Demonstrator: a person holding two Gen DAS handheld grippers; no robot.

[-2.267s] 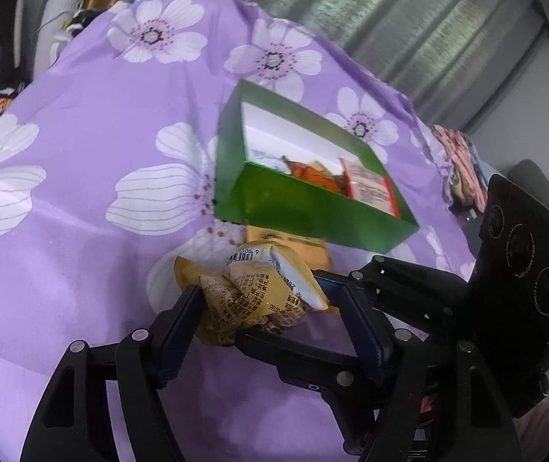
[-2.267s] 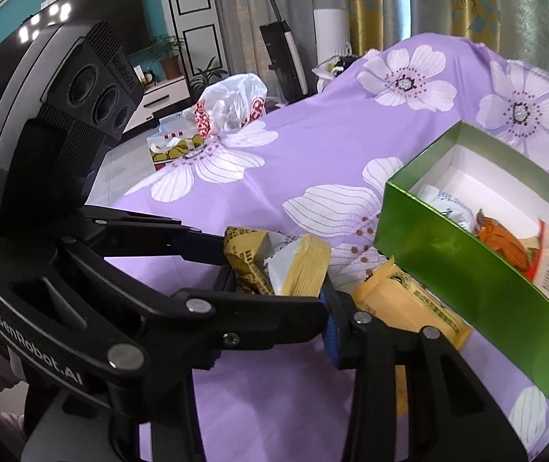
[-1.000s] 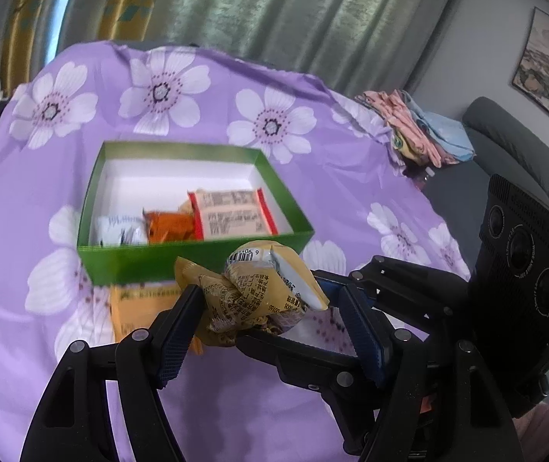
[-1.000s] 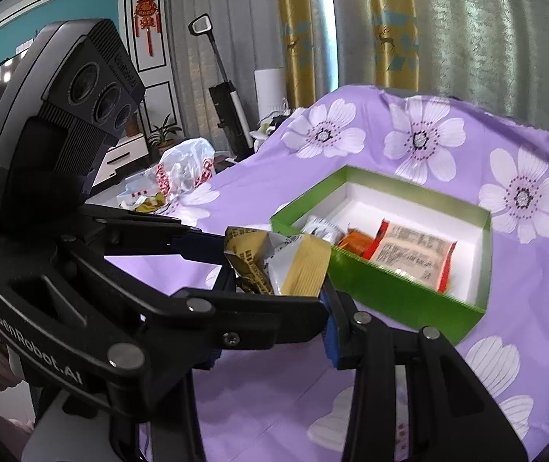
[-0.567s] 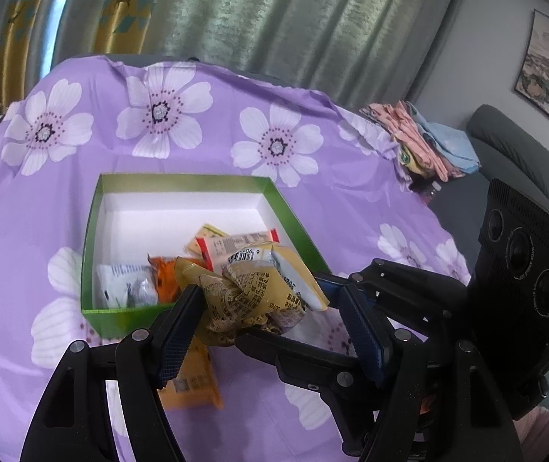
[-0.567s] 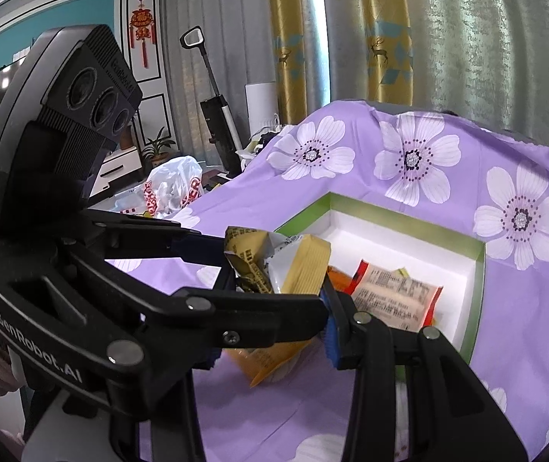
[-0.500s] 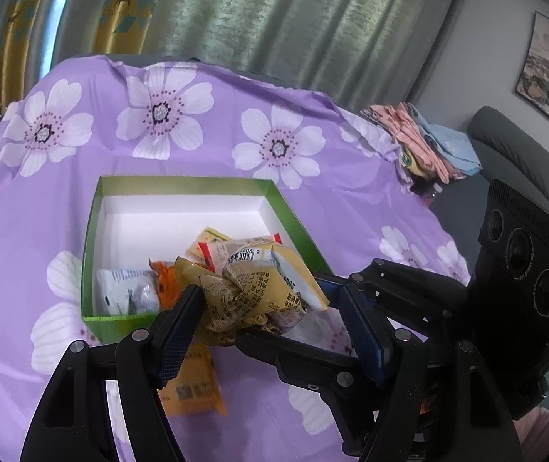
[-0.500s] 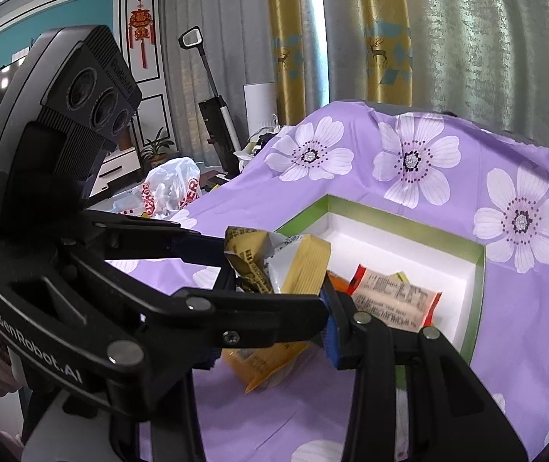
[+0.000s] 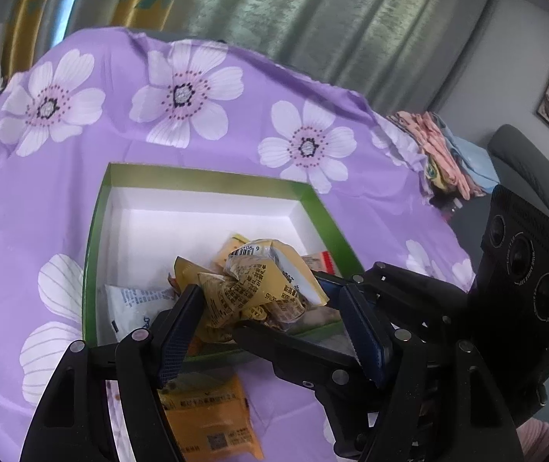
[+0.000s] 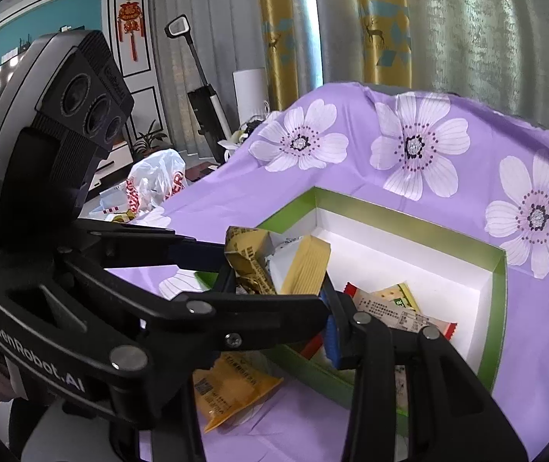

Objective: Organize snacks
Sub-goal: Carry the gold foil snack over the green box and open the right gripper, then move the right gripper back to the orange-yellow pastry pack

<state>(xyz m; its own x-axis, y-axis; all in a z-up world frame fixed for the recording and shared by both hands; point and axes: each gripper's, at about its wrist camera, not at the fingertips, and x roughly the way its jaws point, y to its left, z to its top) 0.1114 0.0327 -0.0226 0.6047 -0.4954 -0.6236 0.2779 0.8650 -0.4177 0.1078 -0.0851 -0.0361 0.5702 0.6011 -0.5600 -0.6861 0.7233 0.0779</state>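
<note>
I have both the left gripper (image 9: 270,321) and right gripper (image 10: 274,273) pinching one crumpled yellow snack packet (image 9: 259,285) above the green box's (image 9: 212,177) near edge.

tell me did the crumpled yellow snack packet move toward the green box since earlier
Yes. The crumpled yellow packet has gone from short of the green box to over its open white inside.

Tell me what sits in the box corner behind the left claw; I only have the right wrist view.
Observer: A white packet lies flat in that corner of the green box, close to the near wall.
Operator: Anything off the table that my view misses?
Observer: A pile of folded clothes sits just past the edge of the purple cloth.
</note>
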